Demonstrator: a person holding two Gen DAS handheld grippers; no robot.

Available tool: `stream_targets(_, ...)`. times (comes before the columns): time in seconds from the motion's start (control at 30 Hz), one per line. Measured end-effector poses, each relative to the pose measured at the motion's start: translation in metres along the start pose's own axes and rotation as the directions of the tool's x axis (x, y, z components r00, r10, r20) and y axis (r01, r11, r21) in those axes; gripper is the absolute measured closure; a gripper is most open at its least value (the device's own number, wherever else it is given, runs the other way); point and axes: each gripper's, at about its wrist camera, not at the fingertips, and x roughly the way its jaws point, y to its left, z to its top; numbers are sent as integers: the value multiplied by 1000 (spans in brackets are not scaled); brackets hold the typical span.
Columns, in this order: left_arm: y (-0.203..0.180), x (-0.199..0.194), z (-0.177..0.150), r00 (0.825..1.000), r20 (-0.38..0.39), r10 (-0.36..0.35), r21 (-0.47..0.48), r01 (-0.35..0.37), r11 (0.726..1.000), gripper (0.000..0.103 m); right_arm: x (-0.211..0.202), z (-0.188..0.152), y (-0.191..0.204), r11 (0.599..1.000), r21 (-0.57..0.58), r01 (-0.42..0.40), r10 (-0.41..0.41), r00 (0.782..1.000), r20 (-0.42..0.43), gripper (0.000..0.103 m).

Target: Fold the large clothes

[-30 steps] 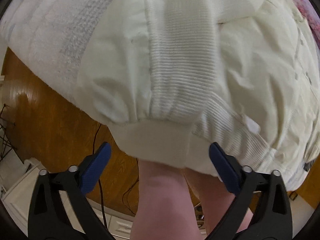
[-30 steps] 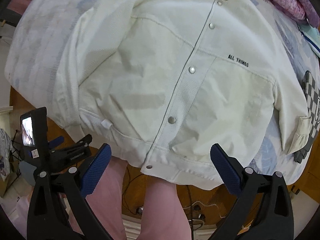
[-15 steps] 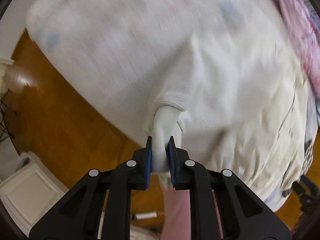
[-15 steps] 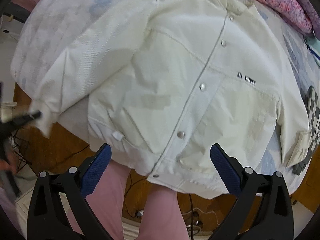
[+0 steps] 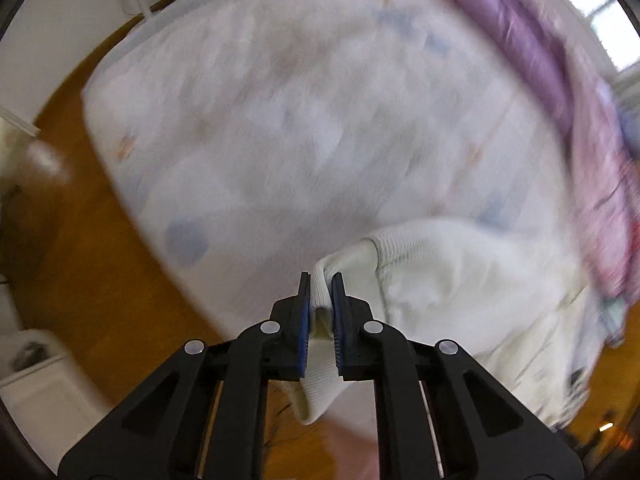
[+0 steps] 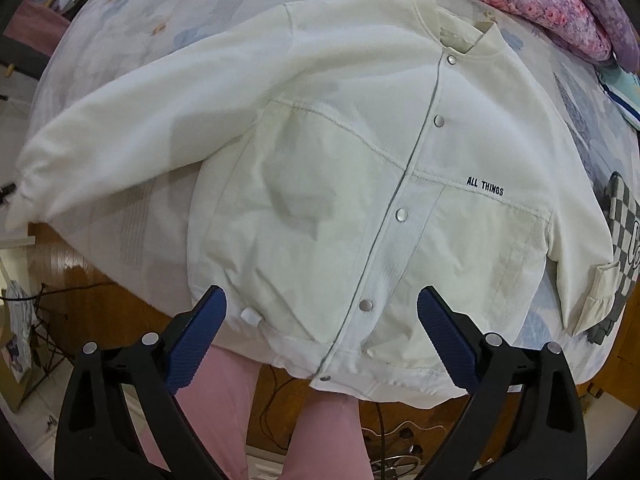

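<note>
The cream jacket [image 6: 360, 184] lies face up on the bed [image 6: 132, 32], snaps fastened, collar at the far end and hem hanging just over the near edge of the mattress. Its long axis runs from hem to collar, away from the person. One sleeve [image 6: 132, 136] is drawn straight out from the shoulder, roughly across that axis, and its cuff [image 5: 320, 300] sits beyond the side edge of the bed, over the wooden floor [image 5: 80, 248].

The left claw [image 5: 320, 300] has just been closing, and its blue pads now pinch the ribbed cuff, which bunches between them and trails below. From this claw the jacket body lies back along the sleeve, toward the centre snap line.

The right claw [image 6: 322, 320] hovers above the jacket hem with its jaws spread wide and nothing between them. It is the claw nearer the body and the hem.

The coming move probably carries the cuff inward across the jacket front, so the sleeve folds at the shoulder seam.
</note>
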Motion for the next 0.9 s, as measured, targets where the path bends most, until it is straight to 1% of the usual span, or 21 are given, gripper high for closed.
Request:
stream_targets(0.03,-3,-3,20,999,28,-32,-7,32,999,93,1,5,0,1000,1,7,-7,1000,7,17)
stream_targets(0.07,-10,-3,33,998,49,-41,3,41,999,93,1,11,0,1000,4,11,-11,1000,11,21)
stream_targets(0.1,-15,-5,45,997,64,-42,21,41,999,93,2,17,-1,1000,9,11,-11,1000,16,23)
stream_targets(0.13,-25,-6,61,996,86,-35,60,30,998,93,3,26,-2,1000,15,0,0,1000,24,24)
stream_targets(0.2,-36,-2,83,995,99,-34,88,25,996,93,5,46,-5,999,26,-36,34,997,64,36)
stream_targets(0.23,-39,4,90,996,85,-30,88,22,996,93,8,55,-7,998,37,-50,47,996,70,52)
stream_targets(0.27,-40,14,97,999,52,-12,89,8,996,93,13,69,-10,994,65,-89,84,994,76,65)
stream_targets(0.3,-38,26,102,1000,27,6,84,-8,996,93,18,83,-15,986,99,-137,128,987,92,69)
stream_targets(0.33,-34,42,104,999,-10,35,75,-34,997,93,23,94,-19,979,124,-164,151,983,109,76)
stream_targets(0.37,-27,60,106,997,-47,65,70,-61,996,93,29,109,-22,972,148,-183,164,978,126,88)
stream_targets(0.4,-19,78,104,992,-84,91,56,-86,995,93,38,125,-22,966,157,-207,186,973,140,92)
stream_targets(0.47,-2,107,97,986,-133,99,3,-99,995,93,56,151,-18,954,158,-254,231,962,149,95)
stream_targets(0.53,5,124,90,983,-149,105,-23,-110,994,93,89,173,-16,934,186,-305,285,950,127,96)
stream_targets(0.6,-2,126,85,986,-143,90,-7,-92,996,93,123,186,-14,925,226,-307,298,952,71,98)
stream_targets(0.63,-8,120,84,988,-133,75,5,-75,997,93,148,191,-15,916,264,-301,308,951,18,98)
stream_targets(0.7,-20,103,85,994,-101,38,13,-37,999,93,174,196,-16,911,304,-277,303,952,-41,102)
stream_targets(0.73,-34,83,85,998,-70,2,29,0,1000,93,178,198,-18,903,324,-282,310,950,-39,102)
stream_targets(0.8,-56,56,82,1000,-21,-19,63,21,998,93,179,199,-23,875,385,-295,335,941,-41,103)
stream_targets(0.83,-75,39,79,1000,6,-30,96,29,995,93,179,198,-23,872,389,-296,337,941,-40,103)
stream_targets(0.9,-110,13,71,995,41,-93,161,86,983,93,178,200,-20,881,375,-290,330,943,-45,103)
